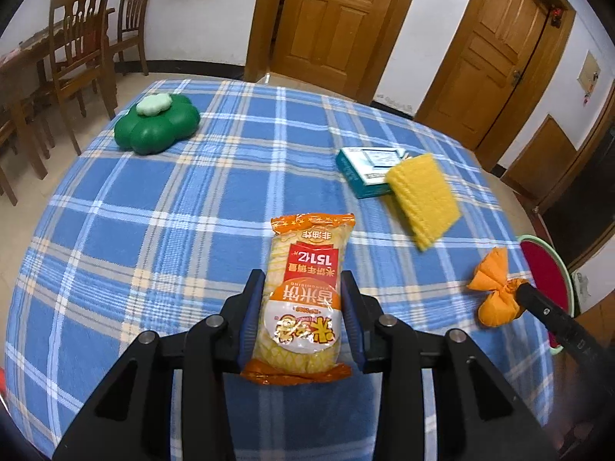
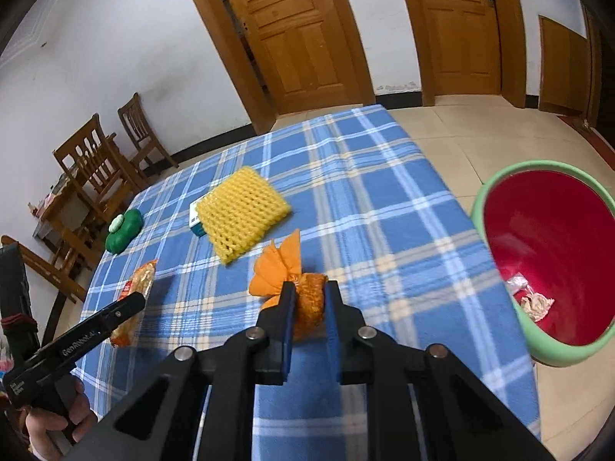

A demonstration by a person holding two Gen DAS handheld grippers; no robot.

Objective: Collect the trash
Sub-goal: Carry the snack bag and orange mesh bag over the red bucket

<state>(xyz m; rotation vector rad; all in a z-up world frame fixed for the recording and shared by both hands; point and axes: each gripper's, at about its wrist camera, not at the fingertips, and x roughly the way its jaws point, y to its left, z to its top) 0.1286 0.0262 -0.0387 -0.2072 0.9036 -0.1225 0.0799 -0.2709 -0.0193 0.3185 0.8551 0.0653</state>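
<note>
An orange and yellow rice-cracker packet lies lengthwise between the blue pads of my left gripper, which is shut on its lower half. The right wrist view shows the same packet low over the checked cloth. My right gripper is shut on the knotted end of an orange net bag; the left wrist view shows that bag at the table's right edge. The green bin with a red inside stands on the floor to the right of the table, with some crumpled scraps at its bottom.
A yellow foam net sleeve lies partly over a teal box mid-table. A green flower-shaped container sits at the far left corner. The blue plaid tablecloth covers the table. Wooden chairs stand beyond the left side.
</note>
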